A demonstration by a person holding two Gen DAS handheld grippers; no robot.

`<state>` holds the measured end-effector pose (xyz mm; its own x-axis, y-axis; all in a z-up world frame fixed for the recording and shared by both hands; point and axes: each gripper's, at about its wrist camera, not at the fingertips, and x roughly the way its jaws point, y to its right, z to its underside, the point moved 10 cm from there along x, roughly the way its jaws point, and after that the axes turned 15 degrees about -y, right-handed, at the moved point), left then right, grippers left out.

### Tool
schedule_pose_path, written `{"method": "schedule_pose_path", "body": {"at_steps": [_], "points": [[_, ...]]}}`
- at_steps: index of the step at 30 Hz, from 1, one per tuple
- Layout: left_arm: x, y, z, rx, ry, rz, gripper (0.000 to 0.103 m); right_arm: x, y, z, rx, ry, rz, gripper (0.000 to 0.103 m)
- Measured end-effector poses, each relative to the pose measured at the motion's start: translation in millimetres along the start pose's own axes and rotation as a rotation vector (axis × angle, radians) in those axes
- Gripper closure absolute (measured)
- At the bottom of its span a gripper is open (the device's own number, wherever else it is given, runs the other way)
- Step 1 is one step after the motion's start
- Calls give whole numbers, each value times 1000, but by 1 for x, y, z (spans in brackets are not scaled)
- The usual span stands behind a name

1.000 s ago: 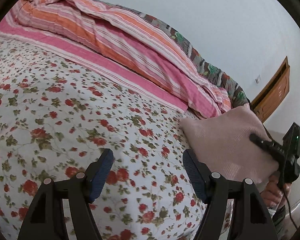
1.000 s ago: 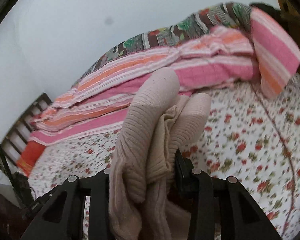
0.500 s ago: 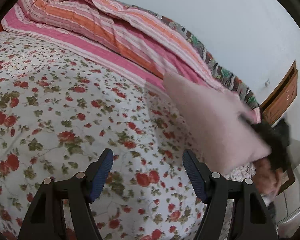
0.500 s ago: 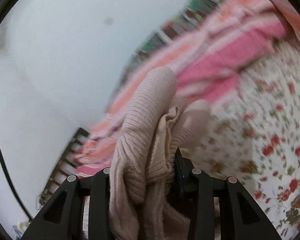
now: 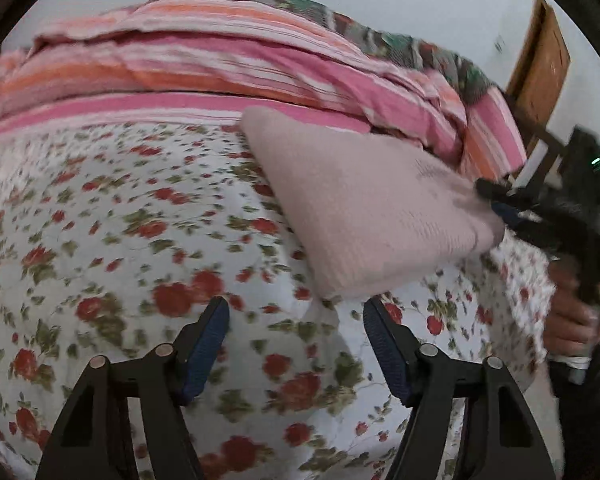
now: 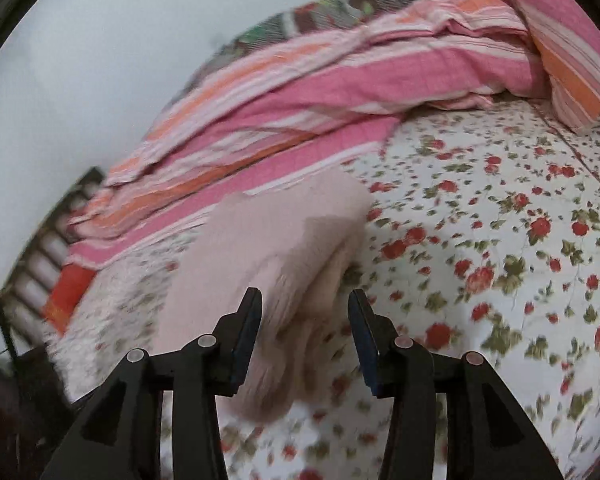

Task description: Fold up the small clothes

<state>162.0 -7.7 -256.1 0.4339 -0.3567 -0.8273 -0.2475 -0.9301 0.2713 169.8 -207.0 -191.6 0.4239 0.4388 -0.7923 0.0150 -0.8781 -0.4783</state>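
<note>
Left wrist view: left gripper (image 5: 296,332) empty, jaws just narrowed, over the floral bedsheet (image 5: 100,240). Folded pale-pink knitted garment (image 5: 372,216) lies on the sheet, right of centre.

Right wrist view: right gripper (image 6: 305,312), jaws just parted, pads clear of the garment (image 6: 276,248) between them.

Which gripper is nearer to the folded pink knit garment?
Right. The right gripper has the folded pink knit garment just beyond its open fingertips, its jaws just opened. The left gripper sits empty, short of the garment's near corner.
</note>
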Motion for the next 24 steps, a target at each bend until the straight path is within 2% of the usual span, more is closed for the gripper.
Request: {"method": "schedule_pose_path", "body": {"at_steps": [2, 5, 6, 7, 8, 9, 10, 11, 13, 14, 17, 18, 20, 21, 24], "points": [[3, 7, -4, 7, -4, -20, 46, -7, -2, 4, -6, 3, -22, 58], [11, 12, -7, 17, -14, -80, 60, -5, -4, 11, 5, -1, -36, 58], [13, 14, -9, 25, -15, -101, 67, -2, -5, 12, 18, -2, -47, 58], [15, 17, -10, 30, -9, -105, 79, 3, -7, 13, 29, -9, -67, 58], [14, 22, -12, 30, -1, -79, 90, 10, -9, 13, 38, -25, -104, 60], [10, 22, -15, 17, 21, -53, 91, 15, -9, 14, 48, -40, -117, 74], [-2, 20, -18, -13, 82, -37, 92, 21, -8, 16, 69, -61, -124, 91], [-12, 16, -20, -33, 122, -23, 92, 16, -10, 16, 71, -29, -144, 98], [-14, 7, -20, -48, 111, -34, 92, 1, -15, 16, 35, 55, -176, 98], [-12, 3, -17, -54, 96, -39, 92, 1, -16, 18, 17, 59, -167, 98], [-2, 0, -8, -53, 51, -40, 92, 30, -8, 31, 15, -63, -49, 98], [-1, -1, -5, -53, 42, -38, 91, 32, -9, 33, 4, -70, -40, 98], [-2, -1, -1, -57, 28, -22, 90, 25, -15, 29, -16, -56, -48, 92], [-2, 0, -1, -56, 22, -8, 88, 15, -20, 23, -29, -21, -63, 89], [-6, -8, 0, -68, 12, -17, 71, 3, -29, 0, -65, 48, -26, 63]]}}
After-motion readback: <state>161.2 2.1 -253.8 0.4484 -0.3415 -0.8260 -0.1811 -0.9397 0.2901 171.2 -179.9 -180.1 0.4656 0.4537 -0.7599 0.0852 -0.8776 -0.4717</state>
